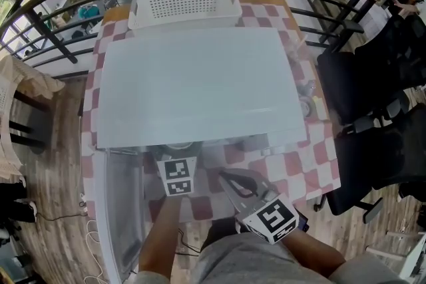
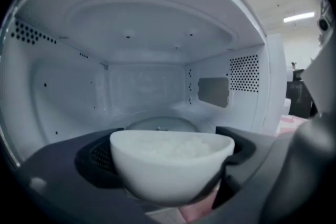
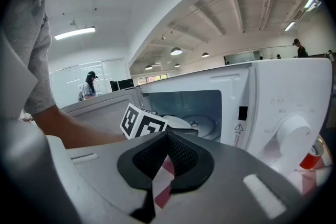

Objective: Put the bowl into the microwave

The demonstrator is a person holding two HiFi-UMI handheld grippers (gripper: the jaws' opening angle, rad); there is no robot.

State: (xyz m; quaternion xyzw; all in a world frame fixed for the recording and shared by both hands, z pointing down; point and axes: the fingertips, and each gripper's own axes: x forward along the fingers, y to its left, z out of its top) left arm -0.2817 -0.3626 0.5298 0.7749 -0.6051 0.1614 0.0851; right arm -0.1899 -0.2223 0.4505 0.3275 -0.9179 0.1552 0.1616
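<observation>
A white bowl (image 2: pixel 170 165) filled with rice is gripped between the jaws of the left hand-held gripper (image 1: pixel 178 166) and is held just at the mouth of the microwave (image 1: pixel 193 86), in front of the glass turntable (image 2: pixel 160 123) and not yet set on it. The microwave's door (image 1: pixel 123 209) is swung open to the microwave's left. The right hand-held gripper (image 1: pixel 233 181) is held in front of the microwave, near its control panel side, with its jaws closed on nothing; only a sliver of checkered cloth is seen through them. The microwave is carried by the desk (image 1: pixel 299 163), and a white perforated basket (image 1: pixel 186 0) is placed behind the microwave.
</observation>
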